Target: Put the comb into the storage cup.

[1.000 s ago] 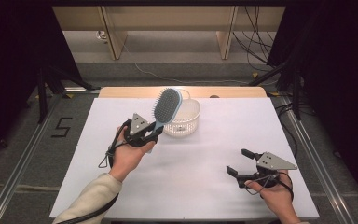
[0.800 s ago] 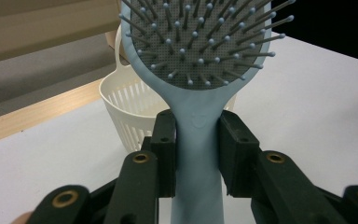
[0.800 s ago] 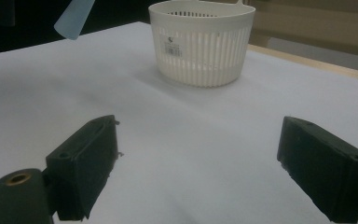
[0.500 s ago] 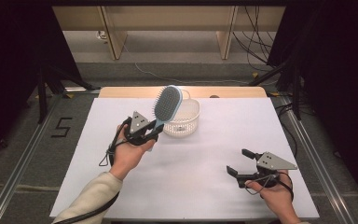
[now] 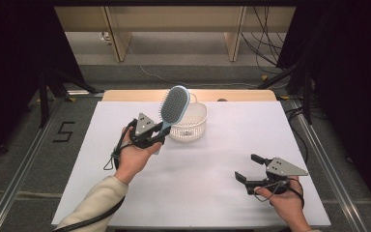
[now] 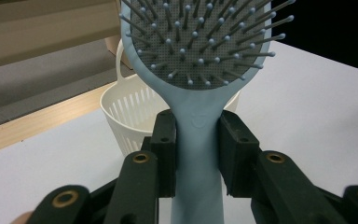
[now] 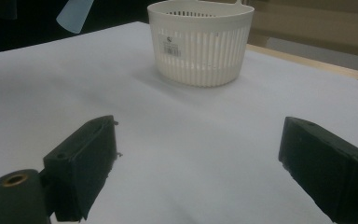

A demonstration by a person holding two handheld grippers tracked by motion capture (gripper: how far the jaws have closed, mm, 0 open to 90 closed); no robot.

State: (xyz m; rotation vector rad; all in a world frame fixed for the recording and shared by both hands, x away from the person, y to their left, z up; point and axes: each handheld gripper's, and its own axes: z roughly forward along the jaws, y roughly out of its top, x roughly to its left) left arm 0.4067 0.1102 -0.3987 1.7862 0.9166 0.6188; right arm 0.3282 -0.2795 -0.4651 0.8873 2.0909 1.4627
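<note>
Left gripper: raised above the counter on its left half; its jaws are clamped on the neck of the hairbrush, one black jaw pressed to each side of the handle, as seen in the left gripper view.
Hairbrush: pale blue, held tilted with the bristled head uppermost and leaning toward the basket; in the high view the head is seen over the basket's near-left rim.
Basket: white, slotted, round, standing upright on the counter toward the far side, just beyond the left gripper.
Right gripper: held low over the near right part of the counter, jaws spread wide with nothing between them, well apart from the basket.
Counter: covered by a white sheet.
</note>
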